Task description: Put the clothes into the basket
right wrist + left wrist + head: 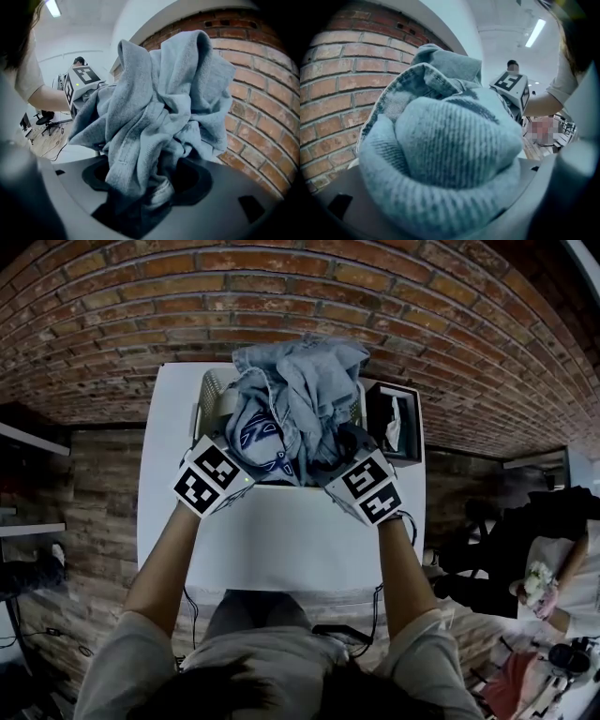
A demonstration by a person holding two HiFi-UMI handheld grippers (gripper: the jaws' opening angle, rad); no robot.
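Observation:
A heap of clothes (298,401) bulges out of the pale mesh basket (212,392) on the white table (281,540). My left gripper (225,472) is at the basket's front left. In the left gripper view it (449,190) is shut on a thick roll of light blue ribbed knit (454,145), with denim (417,82) behind. My right gripper (361,482) is at the front right. In the right gripper view it (149,197) is shut on a bunched grey-blue sweatshirt (159,108) that stands up from the jaws. The fingertips are buried in fabric.
A black open box (394,423) stands right of the basket. A brick wall (281,296) runs behind the table. A seated person (562,587) is at the far right. Cables lie on the floor below the table's front edge.

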